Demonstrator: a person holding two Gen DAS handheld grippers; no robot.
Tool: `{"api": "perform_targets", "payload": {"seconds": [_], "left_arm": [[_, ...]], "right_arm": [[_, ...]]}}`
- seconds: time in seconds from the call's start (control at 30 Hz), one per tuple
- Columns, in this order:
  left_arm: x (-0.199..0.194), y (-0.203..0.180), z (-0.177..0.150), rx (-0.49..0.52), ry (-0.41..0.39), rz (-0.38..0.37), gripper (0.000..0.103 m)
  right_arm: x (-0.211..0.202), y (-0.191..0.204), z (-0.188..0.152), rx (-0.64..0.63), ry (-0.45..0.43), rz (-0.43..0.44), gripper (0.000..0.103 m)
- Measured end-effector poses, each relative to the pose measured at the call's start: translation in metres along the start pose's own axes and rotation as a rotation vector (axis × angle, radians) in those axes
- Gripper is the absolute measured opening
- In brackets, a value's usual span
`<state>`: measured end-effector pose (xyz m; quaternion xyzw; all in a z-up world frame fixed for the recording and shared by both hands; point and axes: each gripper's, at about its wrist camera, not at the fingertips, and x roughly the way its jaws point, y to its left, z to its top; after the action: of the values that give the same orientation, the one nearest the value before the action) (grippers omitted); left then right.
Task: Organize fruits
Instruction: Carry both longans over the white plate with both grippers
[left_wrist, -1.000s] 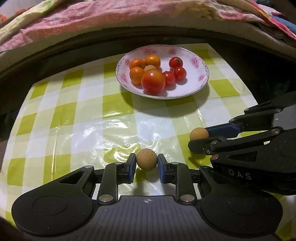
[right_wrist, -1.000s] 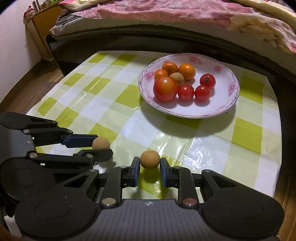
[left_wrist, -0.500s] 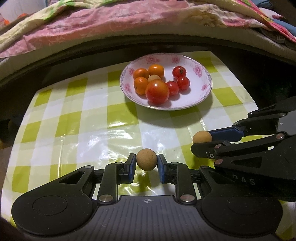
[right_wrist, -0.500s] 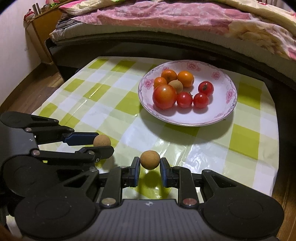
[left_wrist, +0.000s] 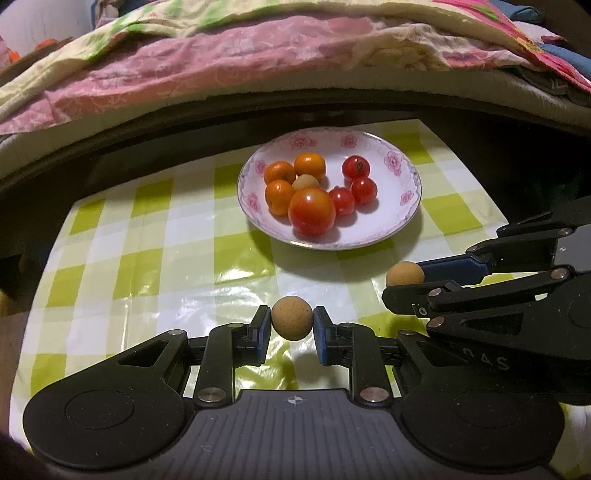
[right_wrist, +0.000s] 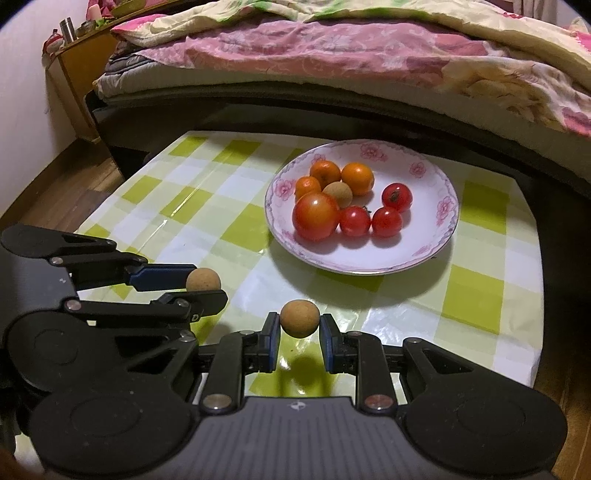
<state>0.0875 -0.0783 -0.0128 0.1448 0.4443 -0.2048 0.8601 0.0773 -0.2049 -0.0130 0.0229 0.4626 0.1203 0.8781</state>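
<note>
My left gripper (left_wrist: 291, 328) is shut on a small tan round fruit (left_wrist: 291, 318) and holds it above the checked tablecloth. My right gripper (right_wrist: 298, 332) is shut on a second tan round fruit (right_wrist: 299, 318), also off the cloth. Each gripper shows in the other's view, the right one (left_wrist: 404, 282) at the right and the left one (right_wrist: 204, 286) at the left, each with its fruit. Ahead, a white flowered plate (left_wrist: 395, 221) (right_wrist: 428, 243) holds a large tomato (left_wrist: 311, 211), several small tomatoes, small oranges and one tan fruit (right_wrist: 338, 194).
The table has a green and white checked cloth (left_wrist: 147, 258). A bed with a pink and yellow quilt (right_wrist: 332, 55) runs along the far side. A wooden nightstand (right_wrist: 81, 62) stands at the far left. The table's edges drop off left and right.
Both grippers have risen and drawn back with their fruits; the plate looks smaller and farther, and more of the bed shows.
</note>
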Motion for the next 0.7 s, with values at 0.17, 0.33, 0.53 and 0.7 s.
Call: {"api": "perform_targets", "payload": {"seconds": [0.17, 0.33, 0.53, 0.7], "left_arm": [[-0.001, -0.003, 0.007, 0.011, -0.014, 0.005, 0.03], [0.001, -0.004, 0.011, 0.018, -0.018, 0.008, 0.03], [0.001, -0.004, 0.014, 0.018, -0.025, 0.015, 0.03], [0.001, -0.003, 0.018, 0.016, -0.034, 0.015, 0.03]], "right_arm": [[-0.002, -0.004, 0.004, 0.009, -0.013, -0.01, 0.027], [-0.003, -0.007, 0.007, 0.017, -0.022, -0.019, 0.027], [-0.002, -0.008, 0.009, 0.019, -0.026, -0.025, 0.027], [-0.003, -0.009, 0.012, 0.026, -0.035, -0.026, 0.027]]}}
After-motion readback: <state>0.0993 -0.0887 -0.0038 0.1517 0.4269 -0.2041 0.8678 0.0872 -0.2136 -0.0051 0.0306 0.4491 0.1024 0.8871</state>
